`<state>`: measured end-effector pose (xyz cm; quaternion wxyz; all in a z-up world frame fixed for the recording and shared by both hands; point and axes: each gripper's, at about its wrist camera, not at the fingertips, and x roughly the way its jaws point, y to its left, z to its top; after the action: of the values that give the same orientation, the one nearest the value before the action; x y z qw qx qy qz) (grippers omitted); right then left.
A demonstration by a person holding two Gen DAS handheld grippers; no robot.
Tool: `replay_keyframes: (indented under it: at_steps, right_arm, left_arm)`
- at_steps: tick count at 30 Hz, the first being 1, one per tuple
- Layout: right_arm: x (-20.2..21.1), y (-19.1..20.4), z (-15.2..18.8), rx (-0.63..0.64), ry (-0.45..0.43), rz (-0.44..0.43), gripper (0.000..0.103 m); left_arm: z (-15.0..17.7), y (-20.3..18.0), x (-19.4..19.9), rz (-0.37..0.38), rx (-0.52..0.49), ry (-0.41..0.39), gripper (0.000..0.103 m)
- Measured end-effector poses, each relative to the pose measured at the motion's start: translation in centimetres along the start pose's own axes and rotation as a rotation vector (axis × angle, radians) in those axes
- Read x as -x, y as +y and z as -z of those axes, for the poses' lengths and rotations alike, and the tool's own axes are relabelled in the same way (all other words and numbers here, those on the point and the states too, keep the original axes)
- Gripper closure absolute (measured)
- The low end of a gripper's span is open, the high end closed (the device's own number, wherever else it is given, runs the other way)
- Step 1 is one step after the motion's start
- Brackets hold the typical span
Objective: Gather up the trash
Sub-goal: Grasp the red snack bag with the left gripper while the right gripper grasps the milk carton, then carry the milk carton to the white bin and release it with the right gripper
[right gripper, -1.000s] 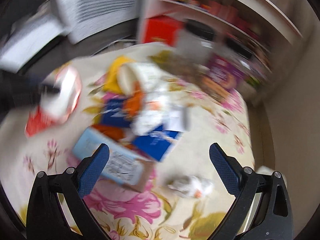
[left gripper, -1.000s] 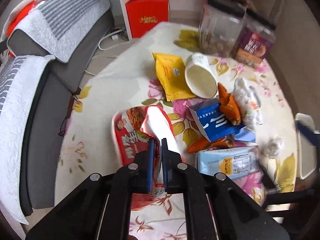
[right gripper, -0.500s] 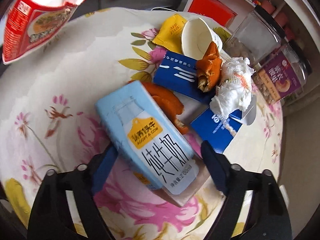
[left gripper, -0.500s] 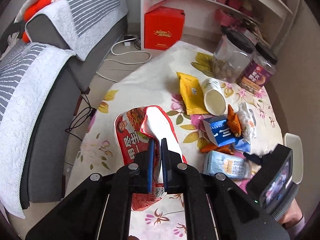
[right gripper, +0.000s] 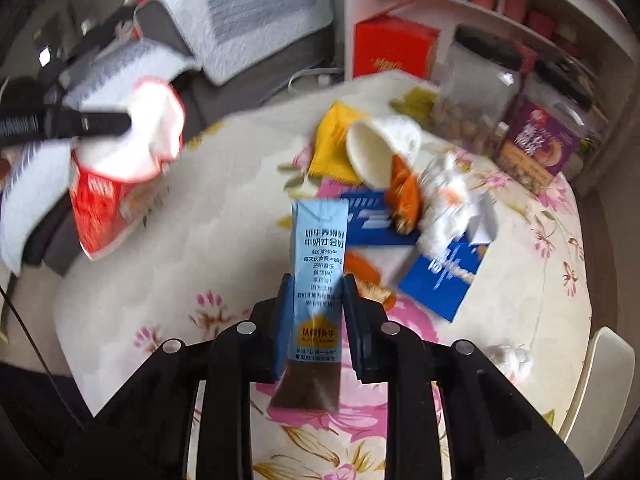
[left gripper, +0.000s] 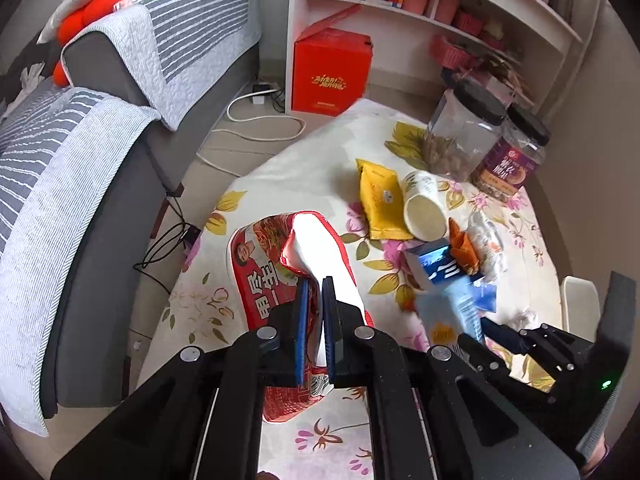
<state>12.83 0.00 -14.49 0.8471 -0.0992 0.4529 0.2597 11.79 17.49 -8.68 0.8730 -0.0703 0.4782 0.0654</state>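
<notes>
The right gripper is closing on a light-blue milk carton, which stands upright between its jaws with both pads against its sides, lifted above the floral tablecloth. The left gripper is clamped tight on the torn edge of a red snack bag — the bag's white inside gapes open above the cloth's left edge. Behind the carton the remaining litter lies together on the cloth: a yellow packet, a tipped paper cup, orange peel, crumpled tissue and two blue boxes — with two black-lidded jars beyond.
</notes>
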Motion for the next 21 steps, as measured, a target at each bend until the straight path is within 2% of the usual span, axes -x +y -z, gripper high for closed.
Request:
replay_keyframes:
  at_steps: [6,21]
  right_arm:
    - [0.2,-1.0,0.2,-0.035,0.001,0.026,0.080]
    - [5.0,-3.5,-0.8,-0.129,-0.168,0.070,0.080]
  left_arm:
    - [0.0,-0.8,0.0,0.002,-0.014,-0.006,0.096]
    - [-0.6,-2.6,1.4,0.051,-0.006,-0.084,0.096]
